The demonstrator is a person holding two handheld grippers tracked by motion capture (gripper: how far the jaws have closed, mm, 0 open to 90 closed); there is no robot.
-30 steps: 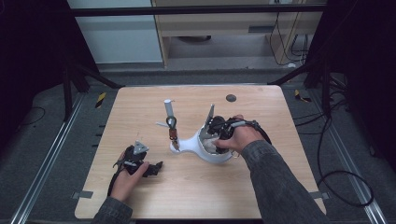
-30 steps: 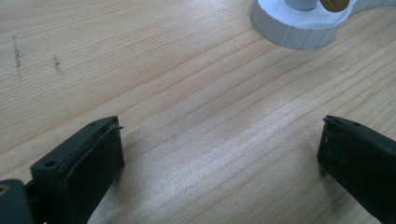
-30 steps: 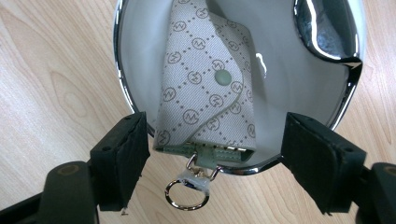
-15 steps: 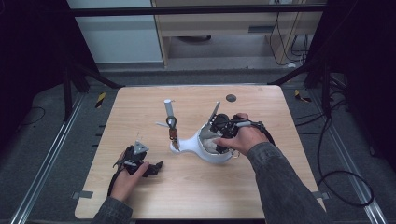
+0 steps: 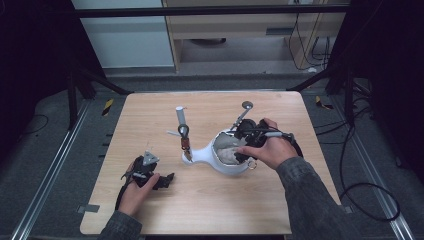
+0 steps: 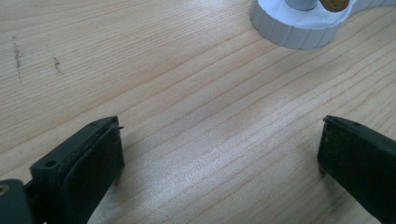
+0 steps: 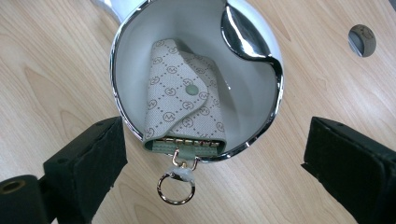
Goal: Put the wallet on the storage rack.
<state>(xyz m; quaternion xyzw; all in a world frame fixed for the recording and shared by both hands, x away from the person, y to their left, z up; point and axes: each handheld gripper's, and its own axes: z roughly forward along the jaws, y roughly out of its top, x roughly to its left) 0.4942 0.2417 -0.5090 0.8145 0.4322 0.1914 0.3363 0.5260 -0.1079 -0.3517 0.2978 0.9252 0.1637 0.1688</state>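
Inside the white chrome-rimmed bowl (image 7: 196,42), at its six o'clock edge, the monogrammed key case (image 7: 184,105) is seen released by the right gripper (image 7: 215,158), whose jaws have just been opening, though its overhanging ring (image 7: 176,188) could be snagged on withdrawal.

Beige monogram-patterned key pouch (image 7: 183,103) with green trim, white chrome-rimmed bowl (image 7: 130,56), pale woodgrain table (image 7: 56,70)

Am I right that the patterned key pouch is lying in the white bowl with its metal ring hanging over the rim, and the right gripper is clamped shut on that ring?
Not quite. The right gripper is open, its jaws wide apart and touching nothing, as the right gripper view shows. The key pouch does lie in the white bowl, with its ring over the rim.
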